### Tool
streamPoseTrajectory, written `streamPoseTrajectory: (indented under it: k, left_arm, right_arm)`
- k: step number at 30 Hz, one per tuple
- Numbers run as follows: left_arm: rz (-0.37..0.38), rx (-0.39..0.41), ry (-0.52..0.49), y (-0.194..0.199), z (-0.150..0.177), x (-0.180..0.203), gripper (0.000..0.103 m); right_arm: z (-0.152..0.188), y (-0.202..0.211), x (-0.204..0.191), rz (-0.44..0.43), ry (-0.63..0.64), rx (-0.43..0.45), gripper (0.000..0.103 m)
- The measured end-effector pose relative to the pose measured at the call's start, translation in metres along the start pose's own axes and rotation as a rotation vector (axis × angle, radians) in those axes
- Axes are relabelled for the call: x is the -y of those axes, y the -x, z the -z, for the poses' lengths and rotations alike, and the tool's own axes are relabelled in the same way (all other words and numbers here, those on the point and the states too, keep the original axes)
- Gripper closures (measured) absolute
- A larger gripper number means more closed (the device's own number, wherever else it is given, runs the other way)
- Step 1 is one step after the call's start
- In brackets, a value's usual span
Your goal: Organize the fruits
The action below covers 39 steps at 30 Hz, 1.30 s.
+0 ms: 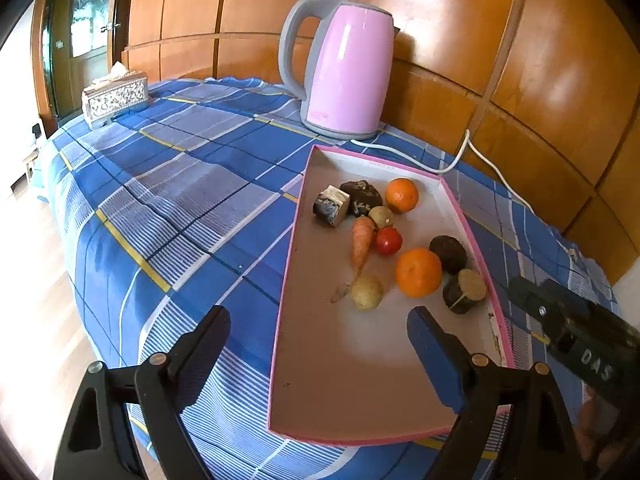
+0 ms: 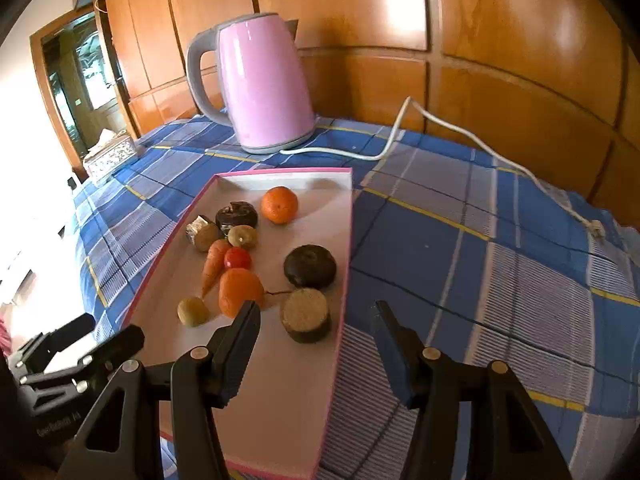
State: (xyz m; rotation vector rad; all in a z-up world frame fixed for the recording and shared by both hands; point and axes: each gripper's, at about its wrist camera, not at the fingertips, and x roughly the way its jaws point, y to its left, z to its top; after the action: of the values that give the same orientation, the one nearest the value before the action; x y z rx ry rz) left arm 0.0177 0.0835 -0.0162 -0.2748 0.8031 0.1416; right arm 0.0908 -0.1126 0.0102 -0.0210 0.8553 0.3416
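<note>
A shallow pink-rimmed tray [image 1: 360, 380] [image 2: 280, 400] lies on the blue plaid cloth. It holds two oranges [image 1: 418, 272] [image 1: 401, 195], a carrot [image 1: 361, 244], a small tomato [image 1: 388, 241], two yellowish round pieces [image 1: 367, 292] [image 1: 381, 216] and several dark chunks [image 1: 464, 291]. In the right wrist view the near orange [image 2: 239, 291], carrot [image 2: 214, 266] and a dark round chunk [image 2: 306, 315] show. My left gripper [image 1: 320, 336] is open and empty over the tray's near left edge. My right gripper [image 2: 316, 328] is open and empty over the tray's right rim.
A pink electric kettle [image 1: 344, 68] [image 2: 262, 84] stands behind the tray, its white cord [image 1: 460, 156] [image 2: 400, 128] trailing right. A patterned tissue box [image 1: 115, 96] sits at the far left corner. Wooden panels back the table. The right gripper's body [image 1: 576, 332] shows beside the tray.
</note>
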Motion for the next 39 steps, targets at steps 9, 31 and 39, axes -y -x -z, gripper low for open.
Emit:
streamPoseTrajectory:
  k: [9,31,39]
  left_arm:
    - [-0.002,0.02,-0.039,0.01,0.003,0.01,0.006]
    - [-0.076,0.078,-0.094,0.034,0.011,0.02,0.0]
    - [-0.119,0.093,-0.071,0.035,0.013,0.015,0.0]
  right_arm:
    - [0.018,0.017,0.01,0.149,-0.042,0.045,0.039]
    - [0.052,0.047,0.014,0.257,-0.071,0.104,0.03]
    - [0.053,0.049,0.014,0.264,-0.072,0.116,0.03]
